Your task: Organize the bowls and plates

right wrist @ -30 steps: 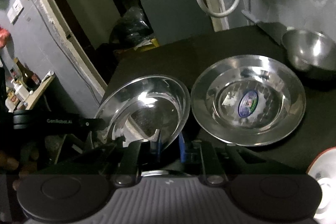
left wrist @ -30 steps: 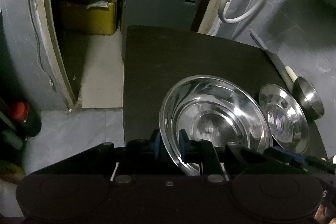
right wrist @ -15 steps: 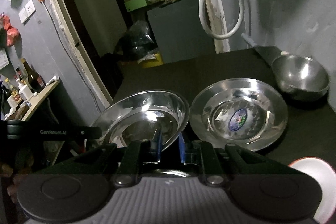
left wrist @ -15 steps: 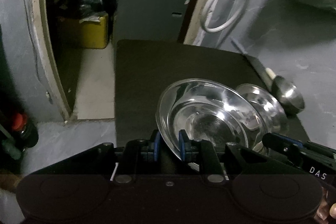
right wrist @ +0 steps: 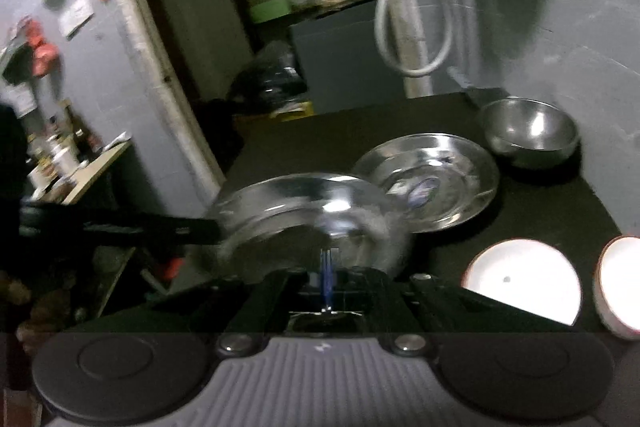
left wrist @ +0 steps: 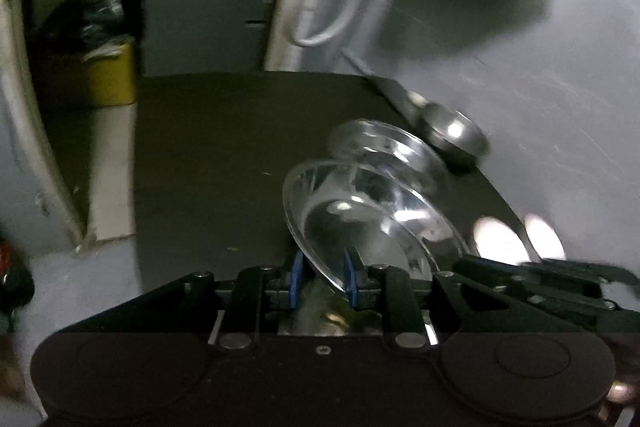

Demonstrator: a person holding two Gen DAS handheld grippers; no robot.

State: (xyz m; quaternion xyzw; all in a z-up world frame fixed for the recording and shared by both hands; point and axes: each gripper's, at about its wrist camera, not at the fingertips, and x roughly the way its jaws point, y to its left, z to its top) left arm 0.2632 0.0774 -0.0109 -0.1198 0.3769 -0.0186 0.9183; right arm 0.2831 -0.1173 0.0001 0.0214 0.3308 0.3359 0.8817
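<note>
A wide, shallow steel plate [left wrist: 360,227] [right wrist: 304,203] hangs tilted above the black tabletop [left wrist: 220,147], held by both grippers at opposite rims. My left gripper [left wrist: 324,275] has the near rim slanting between its blue pads, and its jaws are opening slightly. My right gripper [right wrist: 327,267] is shut tight on the thin rim. A second steel plate [right wrist: 432,183] with a blue sticker lies flat just beyond, partly covered by the held plate's edge. A steel bowl [right wrist: 528,135] stands behind it near the wall.
Two white dishes [right wrist: 520,279] [right wrist: 620,287] lie on the table at the near right. The grey wall [left wrist: 560,107] borders the table's right side. A doorway with a yellow box [left wrist: 108,75] and a dark cabinet lies beyond the far edge. White cable hangs on the frame.
Both grippers have lifted the shared plate and carried it toward the stickered plate, which it now overlaps. The plate tilts more steeply. The white dishes have come into view.
</note>
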